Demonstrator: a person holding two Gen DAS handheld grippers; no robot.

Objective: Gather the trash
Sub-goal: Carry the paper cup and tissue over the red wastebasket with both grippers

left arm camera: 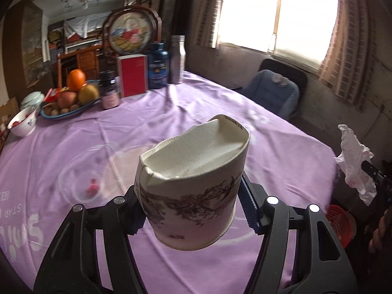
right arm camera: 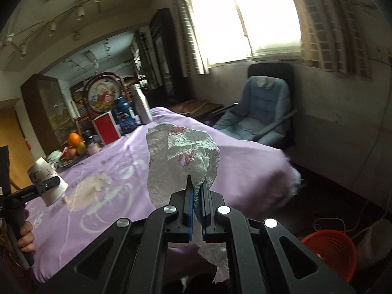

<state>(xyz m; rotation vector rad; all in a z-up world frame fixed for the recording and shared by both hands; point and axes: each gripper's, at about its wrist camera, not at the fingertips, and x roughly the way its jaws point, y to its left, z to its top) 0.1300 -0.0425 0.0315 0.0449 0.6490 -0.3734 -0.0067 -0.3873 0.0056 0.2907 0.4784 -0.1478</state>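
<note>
Left wrist view: the left gripper (left arm camera: 193, 210) pinches a crushed paper cup (left arm camera: 193, 191) across its printed wall, jaws spread to the cup's width, pads pressed on both sides. The cup's mouth points away from the camera and its base tilts toward it. The cup hangs clear above the purple tablecloth (left arm camera: 122, 134). At the table's right edge, the right gripper (left arm camera: 378, 175) carries a crumpled paper towel (left arm camera: 355, 161). Below it, on the floor beside the table, stands a red basket (left arm camera: 339, 223), the likely drop point, lying to the right of the cup.

Right wrist view: the right gripper (right arm camera: 197, 191) has its jaws pressed together on the paper towel (right arm camera: 181, 161), which stands up above the fingertips. The red basket (right arm camera: 330, 252) sits low right, nearer this hand than the left gripper (right arm camera: 52, 182). Open floor surrounds the basket; a white cable (right arm camera: 338, 223) lies just behind it. The table's near right edge borders the path down.
</note>
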